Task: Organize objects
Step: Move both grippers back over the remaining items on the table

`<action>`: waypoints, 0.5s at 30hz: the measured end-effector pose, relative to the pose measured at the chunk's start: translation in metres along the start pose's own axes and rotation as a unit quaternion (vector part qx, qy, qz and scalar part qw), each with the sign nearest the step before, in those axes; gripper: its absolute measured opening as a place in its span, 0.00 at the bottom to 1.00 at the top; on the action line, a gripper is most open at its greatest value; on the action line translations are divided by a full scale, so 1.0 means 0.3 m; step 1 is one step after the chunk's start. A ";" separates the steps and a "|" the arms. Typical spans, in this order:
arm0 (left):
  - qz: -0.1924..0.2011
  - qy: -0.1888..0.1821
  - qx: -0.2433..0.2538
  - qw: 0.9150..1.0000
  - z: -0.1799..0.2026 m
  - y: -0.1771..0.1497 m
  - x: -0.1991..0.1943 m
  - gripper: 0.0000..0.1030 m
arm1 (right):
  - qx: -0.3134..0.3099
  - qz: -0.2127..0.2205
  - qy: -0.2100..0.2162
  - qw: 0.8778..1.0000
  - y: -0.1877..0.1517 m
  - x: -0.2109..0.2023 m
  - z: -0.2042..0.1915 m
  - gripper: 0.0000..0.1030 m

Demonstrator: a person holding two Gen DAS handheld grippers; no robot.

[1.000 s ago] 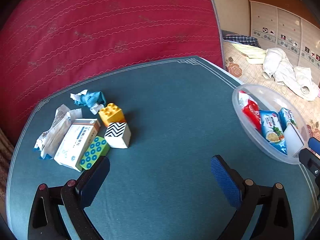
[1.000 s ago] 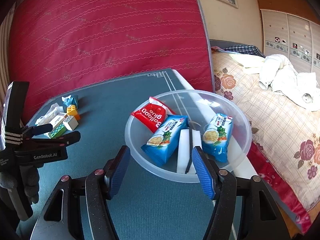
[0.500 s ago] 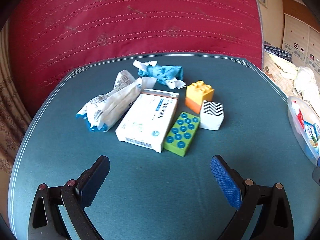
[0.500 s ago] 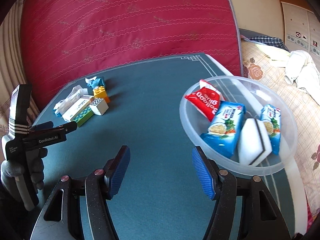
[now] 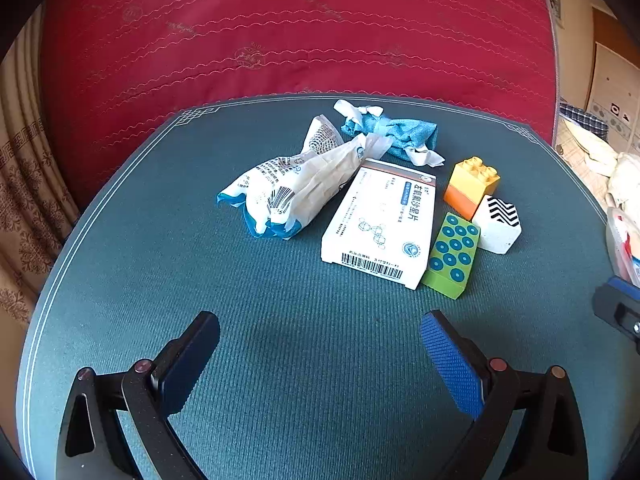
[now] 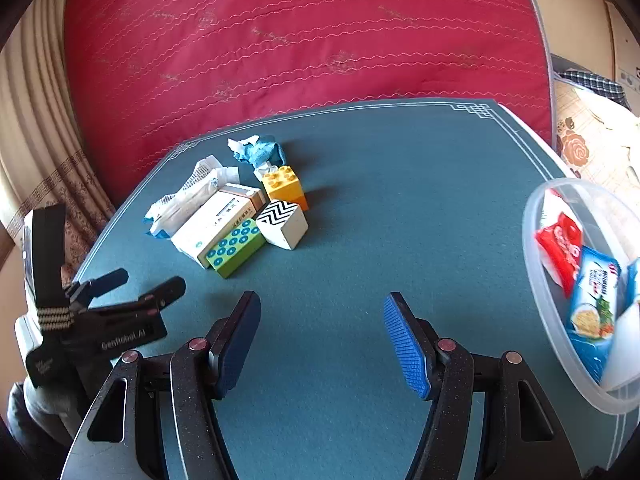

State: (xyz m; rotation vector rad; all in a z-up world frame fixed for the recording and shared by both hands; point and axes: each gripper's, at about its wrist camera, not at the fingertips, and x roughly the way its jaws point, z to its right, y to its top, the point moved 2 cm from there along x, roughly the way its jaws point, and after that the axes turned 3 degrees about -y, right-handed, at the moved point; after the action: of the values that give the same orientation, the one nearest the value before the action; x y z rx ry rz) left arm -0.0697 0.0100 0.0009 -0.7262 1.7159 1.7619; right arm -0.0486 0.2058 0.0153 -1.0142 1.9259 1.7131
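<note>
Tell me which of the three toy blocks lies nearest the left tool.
The green block with blue dots, lying flat against the white medicine box. The zigzag block and yellow-orange brick sit farther from the left tool.

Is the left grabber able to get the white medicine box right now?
Probably yes. The left gripper is open and empty, pointing at the white medicine box, with only bare green table between them. A green dotted block touches the box's side.

"GenRobot.AI" on left gripper (image 6: 132, 286); box txt unreadable.
</note>
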 end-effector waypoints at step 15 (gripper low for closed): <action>0.000 -0.006 -0.031 1.000 -0.050 0.000 0.006 0.99 | -0.031 -0.031 -0.011 0.999 0.138 0.280 -0.148 0.50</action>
State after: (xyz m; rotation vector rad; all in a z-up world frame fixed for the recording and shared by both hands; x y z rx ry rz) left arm -0.0711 -0.0049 -0.0006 -0.7408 1.6611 1.8223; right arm -0.1265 0.1406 -0.0052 -1.0610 1.8198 1.7522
